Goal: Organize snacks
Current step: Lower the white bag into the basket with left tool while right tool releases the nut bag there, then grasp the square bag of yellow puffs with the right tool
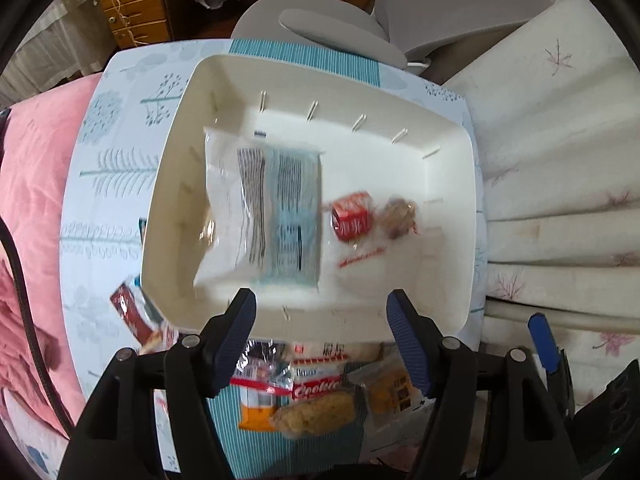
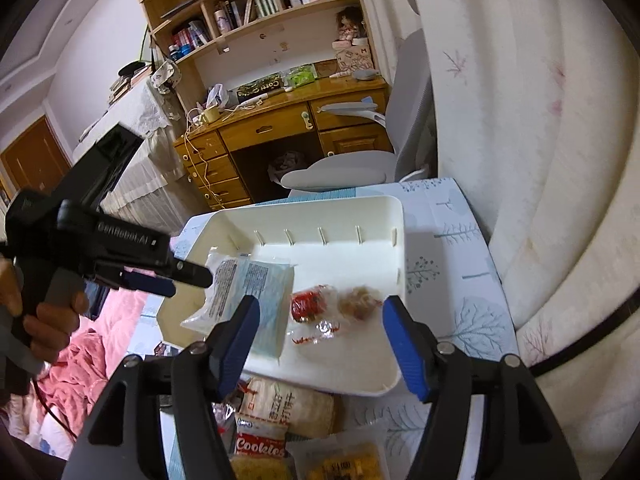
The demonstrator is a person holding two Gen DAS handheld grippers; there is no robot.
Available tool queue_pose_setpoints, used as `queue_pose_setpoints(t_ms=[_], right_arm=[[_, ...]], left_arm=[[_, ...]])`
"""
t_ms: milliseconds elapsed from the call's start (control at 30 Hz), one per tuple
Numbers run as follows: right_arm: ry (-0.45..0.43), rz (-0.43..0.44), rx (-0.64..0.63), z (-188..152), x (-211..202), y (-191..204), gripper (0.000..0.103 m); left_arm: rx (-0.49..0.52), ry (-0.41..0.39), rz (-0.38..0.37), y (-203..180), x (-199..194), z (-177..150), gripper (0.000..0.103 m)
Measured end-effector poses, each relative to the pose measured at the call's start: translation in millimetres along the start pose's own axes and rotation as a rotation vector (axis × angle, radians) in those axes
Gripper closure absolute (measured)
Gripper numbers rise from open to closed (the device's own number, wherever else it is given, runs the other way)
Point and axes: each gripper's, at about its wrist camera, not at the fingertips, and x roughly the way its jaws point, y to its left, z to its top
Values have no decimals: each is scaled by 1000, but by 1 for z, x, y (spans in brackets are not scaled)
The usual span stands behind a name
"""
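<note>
A white bin (image 1: 452, 184) (image 2: 320, 216) stands on a small table with a tree-print cloth (image 1: 108, 184). In it lie a blue-and-white packet (image 1: 280, 212) (image 2: 256, 292), a red wrapped snack (image 1: 352, 216) (image 2: 308, 306) and a brown wrapped snack (image 1: 400, 216) (image 2: 360, 300). My left gripper (image 1: 320, 312) (image 2: 186, 280) hangs open over the bin's near edge with nothing between its fingers. The right gripper (image 2: 322, 316) is open too, above the bin's near right part and empty. In front of the bin lie loose snacks: a Cookies packet (image 1: 316, 388) (image 2: 260, 444), a yellow packet (image 1: 392, 392) and a red-brown packet (image 1: 132, 312).
A grey chair (image 1: 440, 8) (image 2: 340, 168) stands behind the table, and a wooden desk with shelves (image 2: 280, 128) beyond it. Pink bedding (image 1: 36, 200) lies to the left. A white flower-print curtain (image 1: 560, 160) hangs on the right.
</note>
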Motion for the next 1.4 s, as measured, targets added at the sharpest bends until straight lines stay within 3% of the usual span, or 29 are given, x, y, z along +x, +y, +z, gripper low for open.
queue_pose_setpoints(t_ms=[333,467,900,1133,1400], right_arm=[[13,54,37,-18,-36,-16,35],[32,77,47,-29,-47,-20,33],[211,185,138,-71,-54,-37,33],[314,208,184,-90,-47,-47,33],[398,199,165,-111,-37,-52,33]], left_arm=[[-5,-89,43,-6,-22,-71,35],[-17,-101,62,-5,-26,-98,29],[-65,-125,136,1,-14,-183,25],[27,-140,181,-10,-4,-214,25],[115,-93,184,-18,16,-229,22]])
